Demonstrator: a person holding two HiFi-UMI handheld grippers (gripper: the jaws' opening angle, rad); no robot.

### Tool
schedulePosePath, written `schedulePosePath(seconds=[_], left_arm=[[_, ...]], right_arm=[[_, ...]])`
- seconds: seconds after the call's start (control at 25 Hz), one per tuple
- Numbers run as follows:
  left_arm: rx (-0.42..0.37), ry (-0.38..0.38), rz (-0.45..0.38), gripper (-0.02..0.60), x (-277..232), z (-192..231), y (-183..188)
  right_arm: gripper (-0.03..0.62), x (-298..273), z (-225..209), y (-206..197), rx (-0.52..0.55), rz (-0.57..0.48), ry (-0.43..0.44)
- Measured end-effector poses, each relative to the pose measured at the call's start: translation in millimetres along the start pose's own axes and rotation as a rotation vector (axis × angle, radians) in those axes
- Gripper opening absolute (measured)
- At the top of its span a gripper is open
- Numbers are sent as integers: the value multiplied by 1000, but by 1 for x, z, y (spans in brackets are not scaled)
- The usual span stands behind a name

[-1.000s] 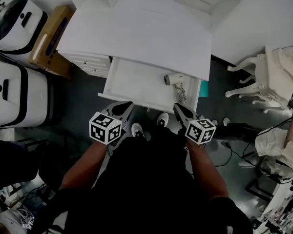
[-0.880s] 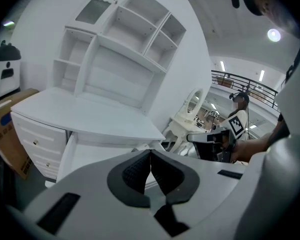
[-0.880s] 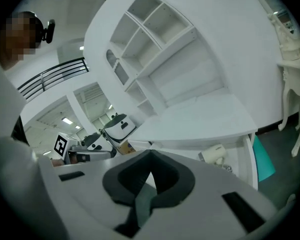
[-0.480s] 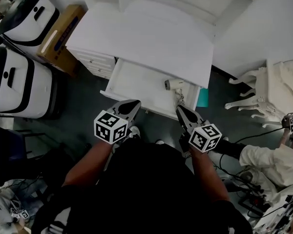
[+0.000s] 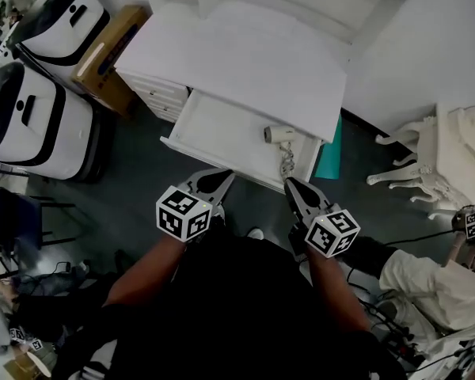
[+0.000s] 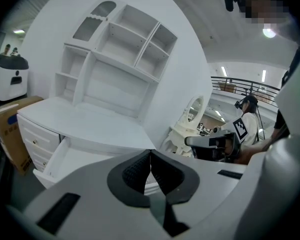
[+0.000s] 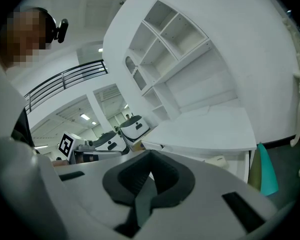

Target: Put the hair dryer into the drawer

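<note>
The small white hair dryer (image 5: 279,134) lay in the open white wooden drawer (image 5: 214,129), mid-frame. The left tongs (image 5: 224,176) and right tongs (image 5: 289,183) were closed and empty. Pushing the drawer shut likely came next.

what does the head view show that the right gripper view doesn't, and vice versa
Only the head view: the cord coiled in the drawer, and the right gripper from outside, marker cube included. Only the right gripper view: a railing and ceiling lights in the background, and its jaws shut on nothing. Both: the white desk, the hair dryer lying in the open drawer, the teal thing beside the desk.
</note>
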State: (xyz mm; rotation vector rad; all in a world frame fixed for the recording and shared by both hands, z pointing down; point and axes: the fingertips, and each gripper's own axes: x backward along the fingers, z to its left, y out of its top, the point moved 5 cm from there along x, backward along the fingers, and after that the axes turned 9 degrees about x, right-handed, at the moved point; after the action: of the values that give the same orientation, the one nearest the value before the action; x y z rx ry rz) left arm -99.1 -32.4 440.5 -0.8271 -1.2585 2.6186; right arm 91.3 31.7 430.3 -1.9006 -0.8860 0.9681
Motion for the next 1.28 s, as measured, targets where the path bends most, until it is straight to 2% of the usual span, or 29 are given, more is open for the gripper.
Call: schedulePosePath(seconds=[0.32, 0.76, 1.0, 1.28], left_arm=[[-2, 26, -19, 9, 7, -38, -14], [6, 77, -44, 11, 23, -78, -51], [0, 78, -34, 11, 32, -75, -50], [-43, 27, -19, 9, 47, -59, -31]], right_arm=[[26, 31, 8, -6, 39, -9, 38], [25, 67, 15, -27, 55, -3, 101], [25, 65, 27, -26, 59, 4, 119], [25, 45, 52, -17, 87, -10, 83]])
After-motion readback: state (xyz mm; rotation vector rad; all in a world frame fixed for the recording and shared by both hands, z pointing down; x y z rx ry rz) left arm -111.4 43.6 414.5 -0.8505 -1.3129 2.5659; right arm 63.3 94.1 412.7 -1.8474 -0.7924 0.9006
